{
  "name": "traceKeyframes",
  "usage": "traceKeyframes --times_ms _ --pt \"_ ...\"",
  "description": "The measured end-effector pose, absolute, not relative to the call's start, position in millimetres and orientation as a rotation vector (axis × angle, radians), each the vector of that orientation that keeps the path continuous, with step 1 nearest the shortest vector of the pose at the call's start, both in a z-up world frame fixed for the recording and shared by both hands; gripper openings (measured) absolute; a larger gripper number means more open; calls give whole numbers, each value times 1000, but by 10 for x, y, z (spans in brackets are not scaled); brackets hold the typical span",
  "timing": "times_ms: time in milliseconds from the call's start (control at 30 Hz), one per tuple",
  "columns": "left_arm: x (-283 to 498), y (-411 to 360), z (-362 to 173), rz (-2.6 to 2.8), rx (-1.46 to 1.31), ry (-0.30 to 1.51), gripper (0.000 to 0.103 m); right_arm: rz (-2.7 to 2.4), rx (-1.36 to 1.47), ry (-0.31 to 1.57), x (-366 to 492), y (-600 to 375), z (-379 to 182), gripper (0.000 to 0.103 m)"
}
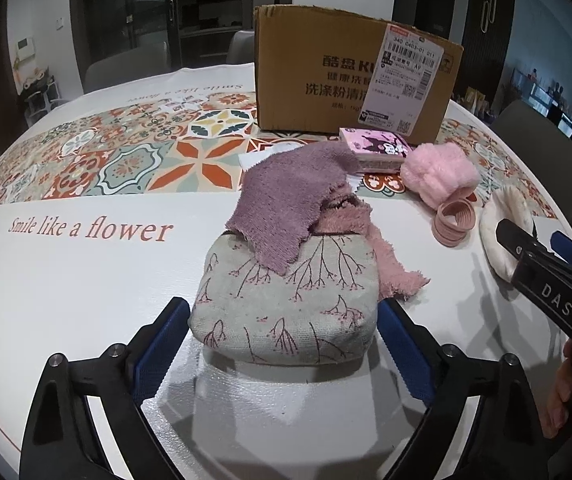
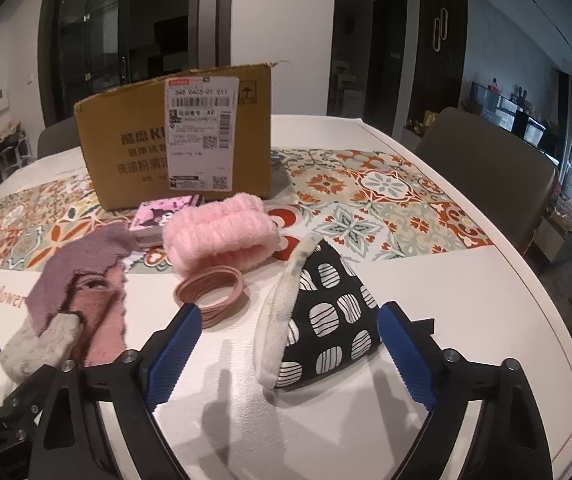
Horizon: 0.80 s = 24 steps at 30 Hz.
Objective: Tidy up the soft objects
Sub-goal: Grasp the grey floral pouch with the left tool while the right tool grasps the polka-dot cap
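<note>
Left wrist view: left gripper (image 1: 284, 344) jaws spread, straddling floral fabric pouch (image 1: 286, 300) on worktop (image 1: 86, 280); blue pads just beside pouch sides, contact not discernible. Purple cloth (image 1: 286, 200) and pink cloth (image 1: 381, 256) draped over pouch top. Cardboard box (image 1: 325, 80) behind.

Right wrist view: right gripper (image 2: 286, 344) jaws spread around black-and-white patterned pouch (image 2: 325, 320); right pad at pouch edge, left pad apart. Hair ties (image 2: 214, 288) and pink fluffy headband (image 2: 222, 232) near, toward box.

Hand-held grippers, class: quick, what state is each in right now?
Left hand-held gripper: open, straddling the floral pouch.
Right hand-held gripper: open, around the spotted black pad.
</note>
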State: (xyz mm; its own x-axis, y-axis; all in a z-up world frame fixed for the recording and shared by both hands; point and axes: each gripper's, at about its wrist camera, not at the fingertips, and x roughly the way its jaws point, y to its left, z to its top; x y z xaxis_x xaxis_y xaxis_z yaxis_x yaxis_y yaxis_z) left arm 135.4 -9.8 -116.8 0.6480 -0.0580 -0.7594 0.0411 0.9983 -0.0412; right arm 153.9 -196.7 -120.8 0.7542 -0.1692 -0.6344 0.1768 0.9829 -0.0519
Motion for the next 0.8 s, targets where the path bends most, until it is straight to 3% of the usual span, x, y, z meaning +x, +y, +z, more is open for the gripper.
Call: traceKeyframes --times_ms 133,300,500,533,633,800 --pt "1340 -122 -1153 -60 -3 859 80 -201 17 717 1583 -2008 -1261 73" --pt "1296 -153 -1132 -75 27 853 56 -207 43 760 1592 -2059 -1309 47" --pt "1218 -166 -1077 -99 34 818 31 -208 53 766 1503 -2072 -1292 31" --pt "1210 -170 -1070 -114 34 814 16 -206 52 765 1481 -2068 -1280 29" --pt "1197 -169 -1095 -121 36 825 16 -205 53 759 1440 -2078 -1254 21" --pt "1156 -147 -1063 -137 28 806 15 -203 55 755 1368 -2070 -1202 18"
